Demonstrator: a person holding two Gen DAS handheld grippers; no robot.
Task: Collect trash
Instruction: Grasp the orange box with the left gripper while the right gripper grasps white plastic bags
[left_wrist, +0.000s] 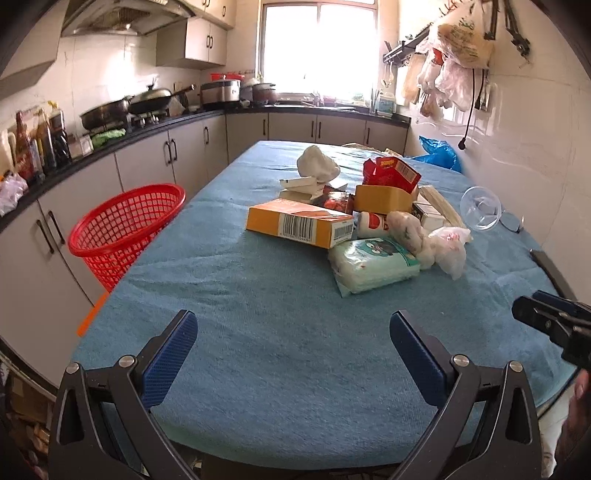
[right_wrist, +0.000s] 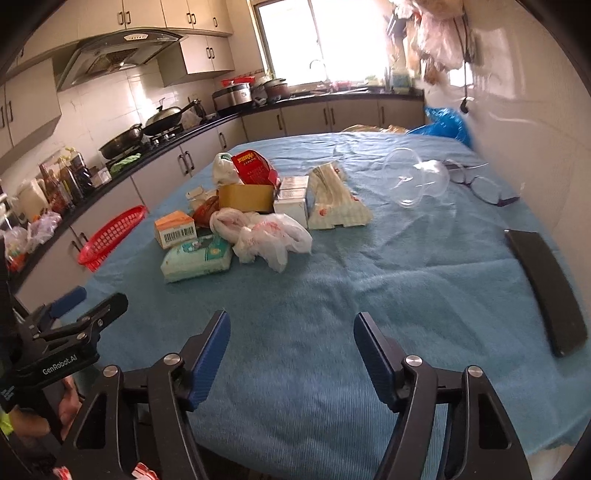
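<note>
A heap of trash lies mid-table on the blue cloth (left_wrist: 258, 314): an orange box (left_wrist: 299, 222), a green tissue pack (left_wrist: 373, 264), a crumpled white plastic bag (left_wrist: 448, 247), a red packet (left_wrist: 389, 171) and a brown box (left_wrist: 382, 199). The right wrist view shows the same orange box (right_wrist: 174, 228), tissue pack (right_wrist: 197, 258), plastic bag (right_wrist: 271, 236) and red packet (right_wrist: 253, 168). A red mesh basket (left_wrist: 125, 229) stands off the table's left edge. My left gripper (left_wrist: 293, 332) is open and empty over the near cloth. My right gripper (right_wrist: 291, 332) is open and empty, short of the heap.
A clear plastic cup (right_wrist: 415, 179) lies on its side at the right, beside glasses (right_wrist: 484, 186). A black flat object (right_wrist: 546, 288) lies near the right edge. A kitchen counter with pans (left_wrist: 122, 109) and bottles runs along the left. A blue bag (left_wrist: 439, 151) sits at the far end.
</note>
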